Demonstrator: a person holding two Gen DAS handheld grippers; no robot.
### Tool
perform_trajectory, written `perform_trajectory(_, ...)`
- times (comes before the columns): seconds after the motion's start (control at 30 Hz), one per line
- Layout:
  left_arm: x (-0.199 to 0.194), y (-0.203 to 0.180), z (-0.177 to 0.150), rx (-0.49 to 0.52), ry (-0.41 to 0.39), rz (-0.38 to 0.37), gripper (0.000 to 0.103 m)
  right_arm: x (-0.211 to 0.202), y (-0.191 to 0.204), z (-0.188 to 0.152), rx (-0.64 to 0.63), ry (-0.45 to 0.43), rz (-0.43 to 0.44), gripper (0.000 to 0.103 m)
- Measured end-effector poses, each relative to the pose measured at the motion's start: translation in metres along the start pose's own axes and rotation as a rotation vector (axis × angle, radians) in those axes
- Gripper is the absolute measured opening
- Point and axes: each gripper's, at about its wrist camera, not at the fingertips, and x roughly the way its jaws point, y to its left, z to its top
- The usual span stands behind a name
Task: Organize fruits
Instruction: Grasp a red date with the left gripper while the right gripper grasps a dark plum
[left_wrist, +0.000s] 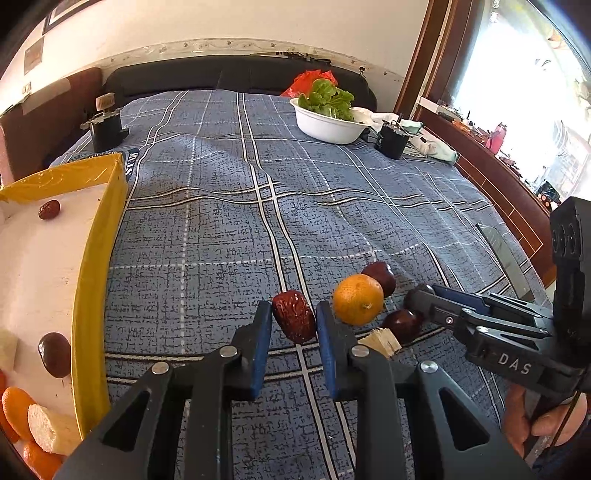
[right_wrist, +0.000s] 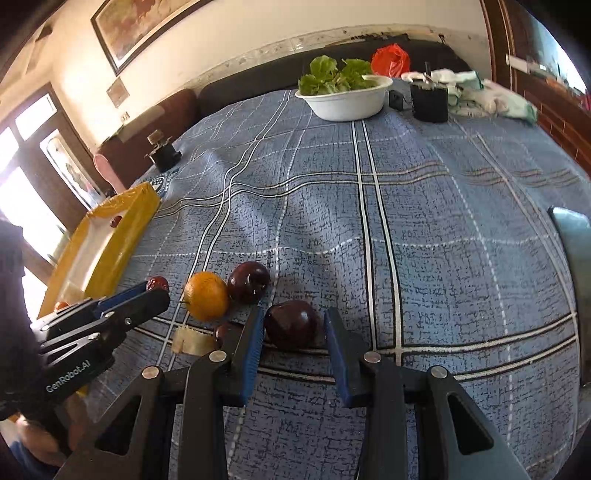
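Left gripper (left_wrist: 294, 317): jaws part-open, blue pads flanking a wrinkled red date (left_wrist: 294, 316) that lies on the blue plaid cloth (left_wrist: 229, 229). The date sits between the fingertips; whether the pads press on it cannot be told. In the right wrist view the body of this gripper carries the white lettering "GenRobot.AI".

Right gripper (right_wrist: 294, 325): jaws open wide, one finger on each side of a dark red plum (right_wrist: 291, 324) resting on the cloth. A gap shows between the plum and the right-hand pad. In the left wrist view the side of this gripper bears the letters "DAS".

Fruit cluster on the cloth, between the two tools:
- orange (left_wrist: 358, 299), just right of the date
- second dark plum (left_wrist: 380, 277), behind the orange and touching it
- pale cut piece of fruit (left_wrist: 380, 341), in front of the orange
- a small dark fruit (right_wrist: 222, 331), partly hidden behind the right gripper's left finger

Yellow-walled tray (left_wrist: 98, 258), white inside, at the left edge of the cloth. It holds a red date (left_wrist: 49, 209) near its far end, a dark fruit (left_wrist: 54, 354) against the near wall, orange pieces (left_wrist: 16, 408) and a pale banana-like piece (left_wrist: 48, 428) at the near corner.

A dark label under the tray's far corner shows white letters too partial to read
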Motion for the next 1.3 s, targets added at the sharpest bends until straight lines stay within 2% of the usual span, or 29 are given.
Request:
perform_trajectory(0.17, -0.002, 0.000, 0.000, 0.002, -0.008, -0.001, 0.023, 0.001, 0.002, -0.001, -0.021, -0.010, -0.004, 0.031)
perform_trajectory(0.63, -0.006, -0.003, -0.001, 0.007, -0.027, -0.005, 0.024, 0.000, -0.001, -0.001, 0.026, -0.022, 0.028, 0.030)
perform_trajectory(0.9, -0.011, -0.004, 0.000, 0.011, -0.053, 0.010, 0.024, -0.025, 0.001, 0.001, 0.029, -0.128, 0.060, 0.030)
perform_trajectory(1.03, -0.013, -0.006, 0.000, 0.023, -0.069, 0.023, 0.024, -0.031, 0.004, 0.001, 0.020, -0.149, 0.089, 0.030)
perform_trajectory(1.3, -0.015, -0.008, 0.000, 0.034, -0.083, 0.033, 0.024, -0.031, 0.007, 0.001, 0.009, -0.151, 0.091, 0.030)
